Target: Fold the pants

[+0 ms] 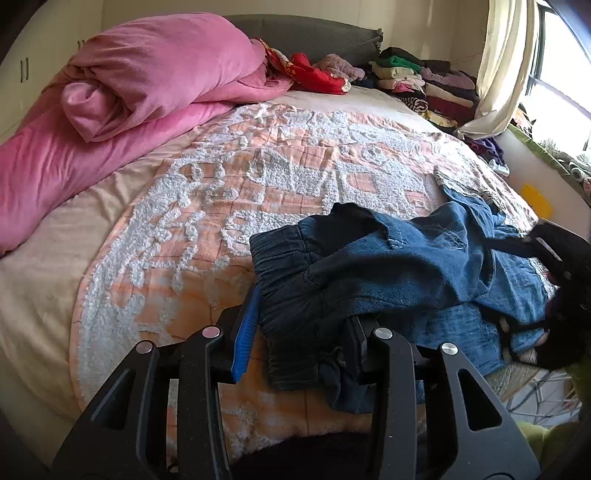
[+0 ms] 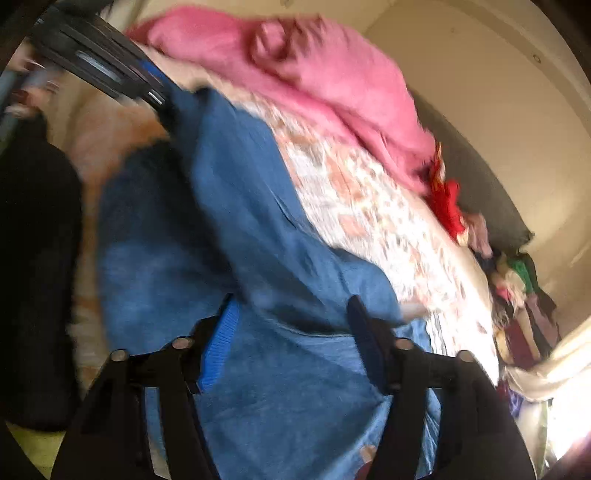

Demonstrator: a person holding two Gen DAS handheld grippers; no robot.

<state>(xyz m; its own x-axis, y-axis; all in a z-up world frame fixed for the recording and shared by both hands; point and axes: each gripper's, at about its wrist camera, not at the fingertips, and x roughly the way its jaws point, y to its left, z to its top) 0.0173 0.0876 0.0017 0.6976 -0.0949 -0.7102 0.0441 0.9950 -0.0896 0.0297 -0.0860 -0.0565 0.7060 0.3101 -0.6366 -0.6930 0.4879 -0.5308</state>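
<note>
A pair of blue jeans (image 1: pixel 399 266) is seen lying in a crumpled heap on the bed (image 1: pixel 44 295), near its front edge, on top of a peach and white fuzzy blanket (image 1: pixel 236 177). In the left wrist view, the stretchy waistband (image 1: pixel 284 266) is turned toward the left gripper (image 1: pixel 299 325). One blue pad (image 1: pixel 245 332) stands free beside the cloth, with a small gap showing, and the other finger is hidden under a fold of denim, so it cannot be told whether the cloth is pinched or only lying there. The right gripper (image 2: pixel 291 339) is seen in its own view (a very blurry one), with its jaws spread apart and blue denim filling the space between them; the fingers are not pressed onto the cloth. The same gripper can be made out as a dark shape at the right edge of the left view, resting against the jeans. A rolled pink quilt (image 1: pixel 147 81) is piled at the far left of the bed, something red (image 1: pixel 314 74) lies near the grey headboard (image 1: pixel 306 33), and folded clothes (image 1: pixel 424 85) are stacked by the curtain (image 1: pixel 506 62).
</note>
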